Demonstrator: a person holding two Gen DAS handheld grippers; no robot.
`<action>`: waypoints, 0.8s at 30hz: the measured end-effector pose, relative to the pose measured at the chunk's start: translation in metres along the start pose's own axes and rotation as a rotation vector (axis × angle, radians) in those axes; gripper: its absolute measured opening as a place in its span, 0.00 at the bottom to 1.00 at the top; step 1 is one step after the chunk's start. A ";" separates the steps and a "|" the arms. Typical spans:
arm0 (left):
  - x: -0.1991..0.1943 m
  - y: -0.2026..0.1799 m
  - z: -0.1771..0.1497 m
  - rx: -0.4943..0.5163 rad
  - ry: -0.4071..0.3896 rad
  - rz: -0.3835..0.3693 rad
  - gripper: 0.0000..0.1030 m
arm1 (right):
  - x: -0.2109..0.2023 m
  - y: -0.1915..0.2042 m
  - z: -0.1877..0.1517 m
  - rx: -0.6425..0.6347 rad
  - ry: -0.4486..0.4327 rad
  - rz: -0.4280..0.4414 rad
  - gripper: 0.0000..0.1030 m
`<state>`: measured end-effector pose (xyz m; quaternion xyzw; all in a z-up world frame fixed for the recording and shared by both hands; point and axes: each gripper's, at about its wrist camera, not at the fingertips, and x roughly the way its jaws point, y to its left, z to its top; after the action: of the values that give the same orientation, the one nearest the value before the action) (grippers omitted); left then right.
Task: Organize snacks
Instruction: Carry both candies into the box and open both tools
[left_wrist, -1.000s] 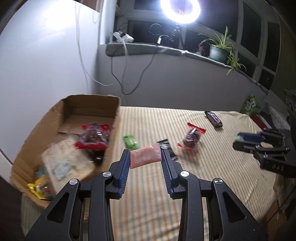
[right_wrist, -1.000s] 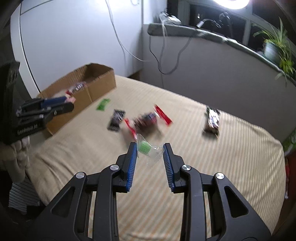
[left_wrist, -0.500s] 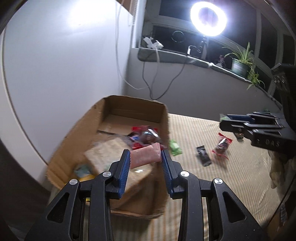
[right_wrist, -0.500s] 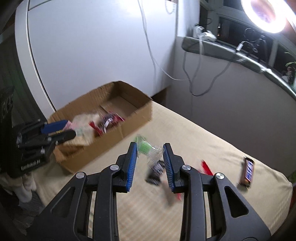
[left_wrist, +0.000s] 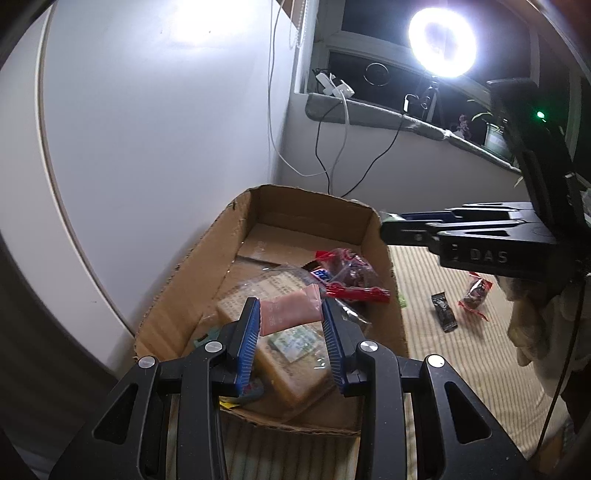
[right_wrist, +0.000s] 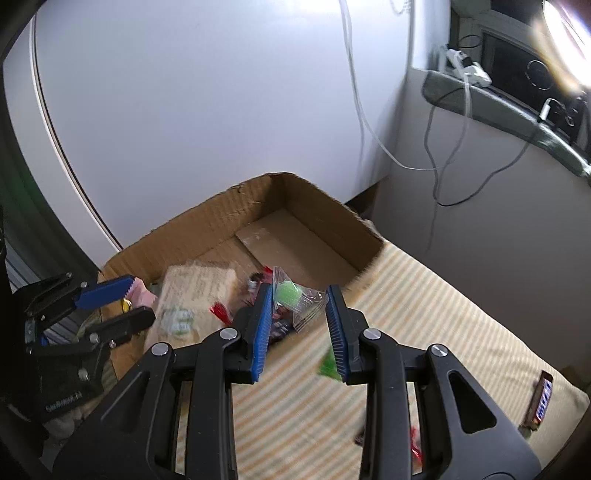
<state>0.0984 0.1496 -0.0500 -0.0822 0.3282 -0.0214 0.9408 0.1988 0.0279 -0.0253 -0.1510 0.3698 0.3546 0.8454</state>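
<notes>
Both claws have travelled from above the striped bed (right_wrist: 424, 317) to the cardboard box (left_wrist: 192, 266) since the earlier frames. The left claw (left_wrist: 290, 314) is hanging over the box's near end, clamping a pink packet (left_wrist: 290, 308) between its blue pads. The right claw (right_wrist: 299, 299) is hovering at the box's right wall, gripping a clear wrapper with a green candy (right_wrist: 290, 295). Inside the box are lying a tan biscuit pack (left_wrist: 291, 354) and a red-ended snack bag (left_wrist: 351, 273). A chocolate bar (right_wrist: 541, 400) is resting on the bed.
</notes>
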 end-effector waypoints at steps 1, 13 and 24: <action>0.001 0.001 0.000 0.000 0.002 0.001 0.32 | 0.004 0.003 0.002 -0.006 0.003 0.004 0.29; 0.003 0.001 0.001 0.007 0.000 -0.010 0.32 | 0.032 0.022 0.016 -0.042 0.033 0.031 0.29; 0.001 -0.001 0.000 0.008 0.001 0.003 0.43 | 0.034 0.031 0.018 -0.072 0.029 0.022 0.56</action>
<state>0.0996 0.1483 -0.0507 -0.0778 0.3288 -0.0215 0.9409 0.2020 0.0756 -0.0380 -0.1821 0.3705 0.3747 0.8302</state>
